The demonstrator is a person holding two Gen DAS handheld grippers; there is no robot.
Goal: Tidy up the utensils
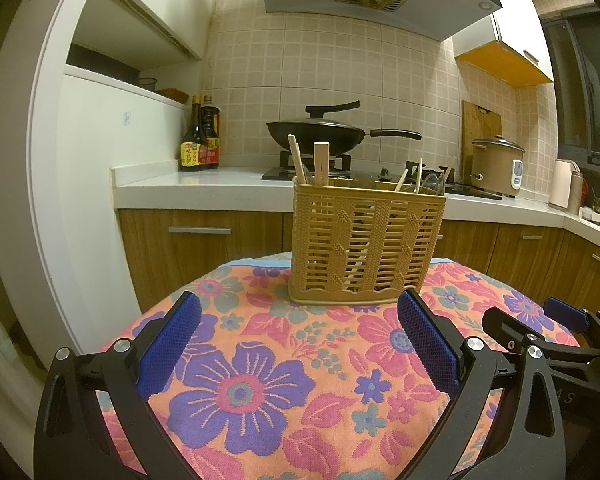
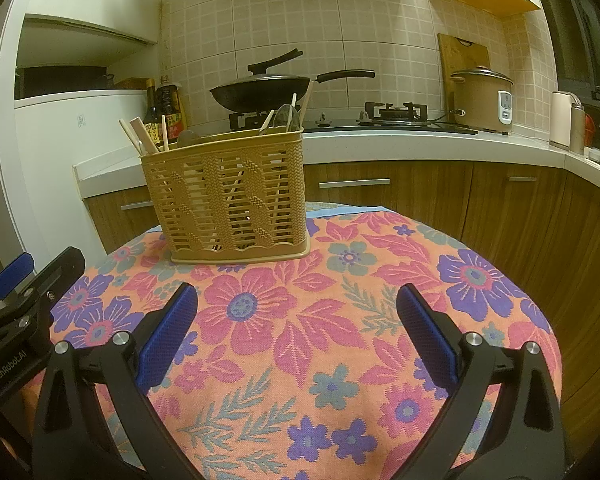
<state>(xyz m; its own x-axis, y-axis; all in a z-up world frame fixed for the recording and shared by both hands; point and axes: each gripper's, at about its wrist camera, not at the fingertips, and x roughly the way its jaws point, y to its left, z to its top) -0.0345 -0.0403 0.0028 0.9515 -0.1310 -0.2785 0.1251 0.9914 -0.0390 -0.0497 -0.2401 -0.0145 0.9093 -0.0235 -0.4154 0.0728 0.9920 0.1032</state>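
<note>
A tan woven-plastic utensil basket (image 1: 366,244) (image 2: 230,200) stands upright at the far side of a small table under a flowered cloth (image 1: 300,360) (image 2: 320,340). Chopsticks (image 1: 298,162) (image 2: 131,136), a wooden handle (image 1: 321,162) and spoons (image 2: 286,116) stick out of its top. My left gripper (image 1: 300,344) is open over the cloth, short of the basket, with nothing between its blue pads. My right gripper (image 2: 296,336) is also open and holds nothing, to the right of the basket. Each gripper shows at the edge of the other's view.
Behind the table runs a white kitchen counter (image 1: 204,184) with wooden cupboards below. On it stand sauce bottles (image 1: 200,140), a black wok (image 1: 320,132) on the stove, a rice cooker (image 1: 498,166) and a cutting board (image 2: 462,60). A white fridge (image 1: 92,160) is at the left.
</note>
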